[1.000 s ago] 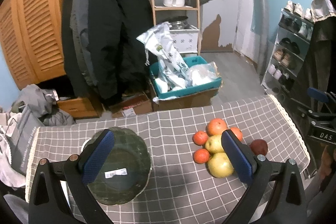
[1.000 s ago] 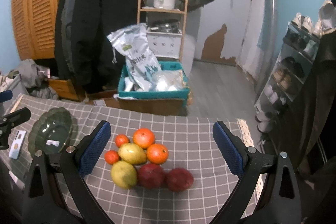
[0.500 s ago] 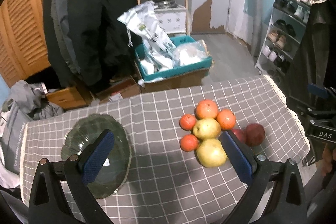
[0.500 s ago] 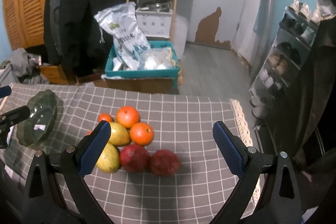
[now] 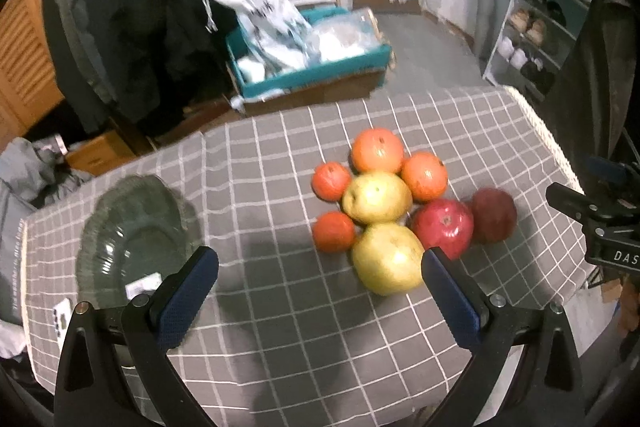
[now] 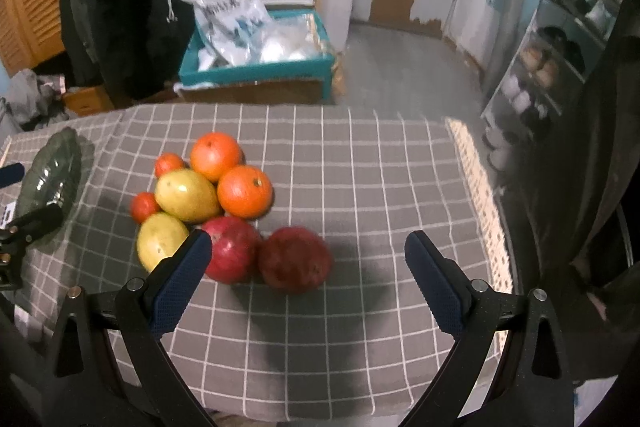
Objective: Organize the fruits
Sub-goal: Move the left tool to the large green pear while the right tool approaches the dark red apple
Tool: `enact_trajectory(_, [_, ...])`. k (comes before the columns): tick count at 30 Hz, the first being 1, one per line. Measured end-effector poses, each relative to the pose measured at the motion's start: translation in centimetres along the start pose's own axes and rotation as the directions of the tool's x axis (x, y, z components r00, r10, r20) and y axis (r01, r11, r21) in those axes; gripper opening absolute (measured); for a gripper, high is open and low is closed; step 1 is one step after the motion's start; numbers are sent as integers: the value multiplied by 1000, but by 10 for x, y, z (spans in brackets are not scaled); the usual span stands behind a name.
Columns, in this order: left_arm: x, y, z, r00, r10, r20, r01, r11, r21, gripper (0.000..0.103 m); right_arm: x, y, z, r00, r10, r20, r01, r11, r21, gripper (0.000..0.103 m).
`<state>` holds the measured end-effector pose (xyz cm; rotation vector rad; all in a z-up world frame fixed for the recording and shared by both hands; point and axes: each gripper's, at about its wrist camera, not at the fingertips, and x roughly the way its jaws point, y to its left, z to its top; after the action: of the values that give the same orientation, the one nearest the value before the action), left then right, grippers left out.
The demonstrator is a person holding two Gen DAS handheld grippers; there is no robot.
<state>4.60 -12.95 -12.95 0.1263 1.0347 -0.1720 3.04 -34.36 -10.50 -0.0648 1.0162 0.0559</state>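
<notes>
Fruit pile (image 5: 390, 203) blurred, bowl (image 5: 132, 239) partly behind left gripper (image 5: 320, 291), right gripper (image 6: 306, 269), both spread wide, empty, above tablecloth (image 6: 360, 163).

White letters "DAS" on the right hand-held gripper (image 5: 612, 227); bag print unreadable.

Both wrist views look down-forward over table (image 5: 280, 327), left and right; fruit pile (image 5: 384, 203) shared.

Grey checked tablecloth (image 6: 360, 163) being spread over the table; teal crate (image 6: 256, 69) being filled with white bags (image 6: 224, 11); dark coats (image 5: 132, 27) being hung behind, shoe rack (image 5: 540, 27) being stacked
</notes>
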Motion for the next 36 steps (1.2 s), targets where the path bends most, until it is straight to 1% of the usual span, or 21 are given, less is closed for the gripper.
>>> enact_trajectory(6, [34,-16,-7,996,-18,-86,18,1000,2,102,29,-6,-13,996,4,-85,-4,1000,2,95])
enact_trajectory(12, [56,-25,-9,991,-37,-130,36,999,-6,102,61,-9,-20,984,40,-174,-37,999,19,95])
enact_trajectory(16, [71,-30,-11,985,-45,-166,44,999,-10,102,76,-8,-22,977,57,-206,-55,998,17,95])
enact_trajectory(20, [82,-32,-14,980,-56,-193,53,998,-20,102,87,-6,-20,973,74,-217,-73,997,11,95])
enact_trajectory(25, [93,-34,-15,974,-68,-215,64,998,-29,102,102,-1,-22,966,74,-247,-81,997,-17,94])
enact_trajectory(27, [96,-35,-16,972,-76,-223,71,997,-31,102,107,-1,-23,963,76,-259,-84,996,-22,90])
enact_trajectory(28, [98,-35,-15,971,-80,-225,74,997,-32,102,110,-1,-23,960,86,-265,-94,995,-18,89])
enact_trajectory(33, [106,-40,-14,965,-103,-240,98,995,-33,102,117,0,-25,951,131,-281,-140,990,-11,78])
enact_trajectory(36, [111,-42,-14,961,-115,-250,110,993,-34,102,118,3,-26,952,132,-276,-144,989,-22,75])
